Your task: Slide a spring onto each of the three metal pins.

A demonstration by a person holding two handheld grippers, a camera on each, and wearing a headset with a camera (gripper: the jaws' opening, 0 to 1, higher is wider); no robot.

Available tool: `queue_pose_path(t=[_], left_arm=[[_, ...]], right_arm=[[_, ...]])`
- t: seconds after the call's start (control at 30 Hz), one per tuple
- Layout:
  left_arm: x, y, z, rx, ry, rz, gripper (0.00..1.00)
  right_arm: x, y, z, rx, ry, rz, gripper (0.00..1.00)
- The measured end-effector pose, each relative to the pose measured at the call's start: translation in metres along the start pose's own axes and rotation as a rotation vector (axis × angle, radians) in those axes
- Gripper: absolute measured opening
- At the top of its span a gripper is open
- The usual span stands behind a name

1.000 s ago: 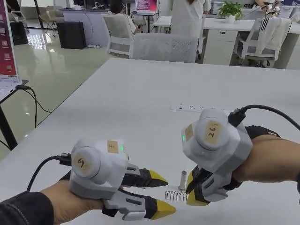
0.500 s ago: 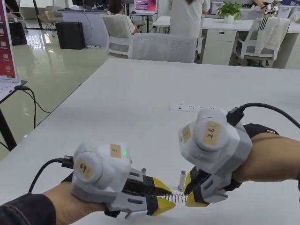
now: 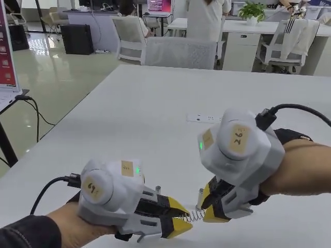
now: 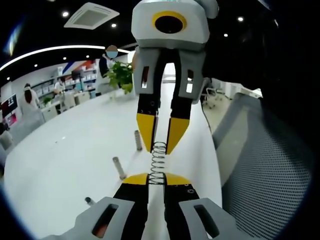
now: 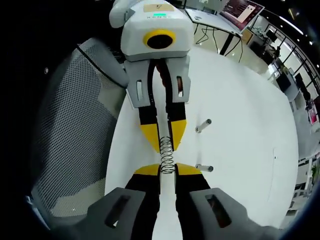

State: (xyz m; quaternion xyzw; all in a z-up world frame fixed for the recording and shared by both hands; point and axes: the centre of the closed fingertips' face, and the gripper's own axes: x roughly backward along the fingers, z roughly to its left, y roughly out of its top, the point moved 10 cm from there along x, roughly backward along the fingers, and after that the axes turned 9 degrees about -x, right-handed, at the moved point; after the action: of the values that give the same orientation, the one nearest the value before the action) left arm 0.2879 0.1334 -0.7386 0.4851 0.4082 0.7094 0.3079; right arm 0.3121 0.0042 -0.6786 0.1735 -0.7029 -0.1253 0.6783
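Observation:
A small steel spring [image 3: 195,216] hangs level just above the white table [image 3: 155,113], stretched between my two grippers. My left gripper [image 3: 182,221] is shut on its left end, my right gripper [image 3: 208,211] on its right end. In the left gripper view the spring [image 4: 158,162] runs from my own jaws [image 4: 157,177] up to the right gripper [image 4: 162,146]. The right gripper view shows the spring [image 5: 166,155] between my jaws [image 5: 167,171] and the left gripper [image 5: 163,142]. Three bare metal pins [image 4: 138,140] [image 4: 119,167] [image 4: 89,201] stand beside it; two pins [image 3: 199,196] [image 3: 158,190] show in the head view.
A white power strip [image 3: 207,119] lies mid-table beyond the grippers. A mesh chair [image 3: 181,51] stands at the table's far edge, with desks, chairs and a person behind it. Cables trail from both grippers.
My left gripper moved right toward the spring and shut on its free end; before, it stood open and apart. The right gripper lifted slightly with its end.

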Motion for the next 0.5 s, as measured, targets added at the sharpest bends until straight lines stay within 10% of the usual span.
queue_pose_path(t=[0.5], left_arm=[[-0.001, 0.001, -0.001, -0.007, 0.000, 0.003, 0.03]], right_arm=[[0.009, 0.018, 0.006, 0.041, -0.010, -0.072, 0.07]])
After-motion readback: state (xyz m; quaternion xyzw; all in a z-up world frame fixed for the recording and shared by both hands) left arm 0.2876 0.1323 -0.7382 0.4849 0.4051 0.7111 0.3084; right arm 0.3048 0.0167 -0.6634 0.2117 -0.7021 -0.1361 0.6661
